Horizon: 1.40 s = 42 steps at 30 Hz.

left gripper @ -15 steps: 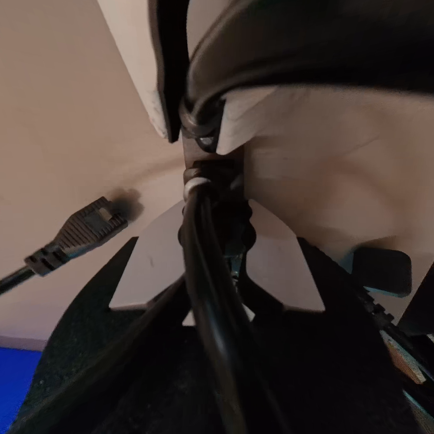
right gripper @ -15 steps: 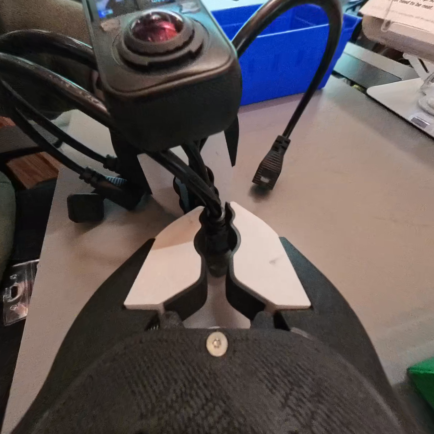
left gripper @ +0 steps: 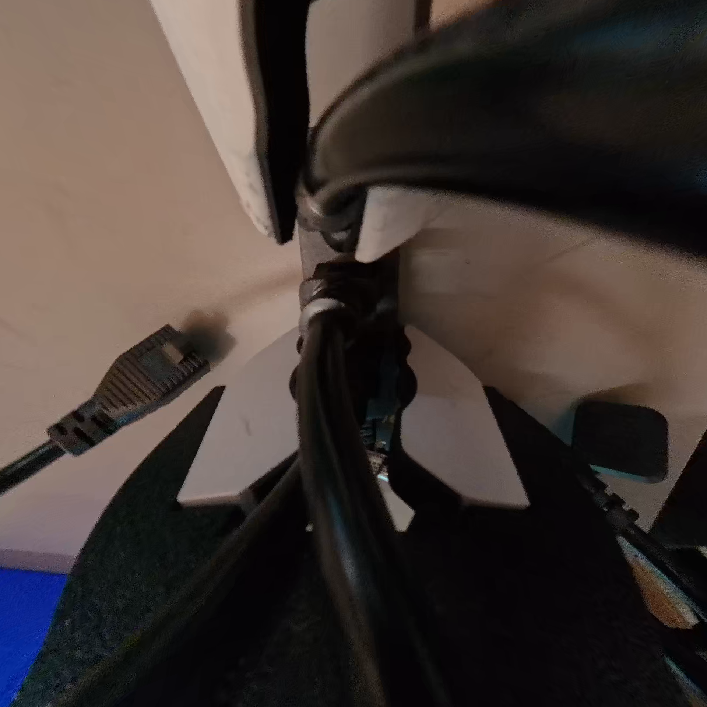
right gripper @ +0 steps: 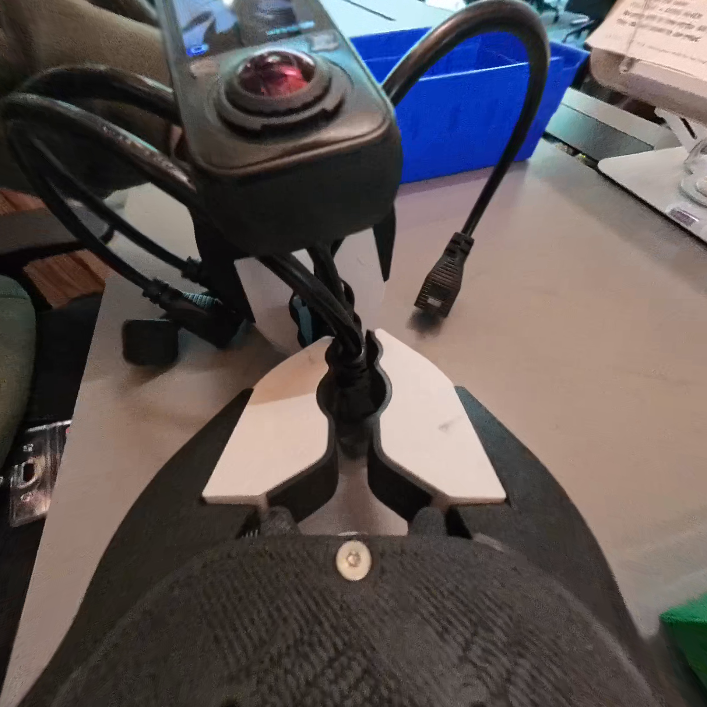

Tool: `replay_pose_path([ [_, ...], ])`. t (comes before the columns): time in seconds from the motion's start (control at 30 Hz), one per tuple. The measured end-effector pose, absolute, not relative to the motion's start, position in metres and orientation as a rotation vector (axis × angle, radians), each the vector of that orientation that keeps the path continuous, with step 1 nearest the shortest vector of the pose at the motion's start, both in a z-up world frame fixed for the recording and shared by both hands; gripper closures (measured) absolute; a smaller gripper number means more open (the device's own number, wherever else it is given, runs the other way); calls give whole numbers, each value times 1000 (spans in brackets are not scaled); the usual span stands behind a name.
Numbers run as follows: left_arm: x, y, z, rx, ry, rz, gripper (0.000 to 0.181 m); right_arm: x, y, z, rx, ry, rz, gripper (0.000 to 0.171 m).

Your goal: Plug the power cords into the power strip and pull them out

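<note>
My right gripper is shut on the black plug end of a power cord just above the beige table. My left gripper faces it nose to nose. In the left wrist view my left gripper is closed around black cords that run between its fingers, and the right gripper sits just ahead of it. A second cord arches over, and its ribbed connector hangs loose, touching the table; it also shows in the left wrist view. I see no power strip clearly.
A small black block lies on the table by the left gripper, also seen in the left wrist view. A blue bin stands behind. A box with papers and a white tray sit far right. A green object is near right. The grippers' ends are close to 8 cm from one another.
Both views shift only slightly; the left gripper sits a little lower and closer in the right wrist view. Both grips are the same.
</note>
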<state>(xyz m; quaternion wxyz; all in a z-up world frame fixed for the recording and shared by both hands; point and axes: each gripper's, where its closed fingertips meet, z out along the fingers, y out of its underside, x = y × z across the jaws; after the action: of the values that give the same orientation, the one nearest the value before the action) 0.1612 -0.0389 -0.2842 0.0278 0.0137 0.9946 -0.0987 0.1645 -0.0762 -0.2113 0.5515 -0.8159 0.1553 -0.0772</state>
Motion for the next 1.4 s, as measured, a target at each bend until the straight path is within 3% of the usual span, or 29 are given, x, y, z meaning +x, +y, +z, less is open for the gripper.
replay_pose_path([
  [1.4, 156, -39, -288, 126, 3101, -231, 138, 150, -67, -214, -1917, 271, -246, 151],
])
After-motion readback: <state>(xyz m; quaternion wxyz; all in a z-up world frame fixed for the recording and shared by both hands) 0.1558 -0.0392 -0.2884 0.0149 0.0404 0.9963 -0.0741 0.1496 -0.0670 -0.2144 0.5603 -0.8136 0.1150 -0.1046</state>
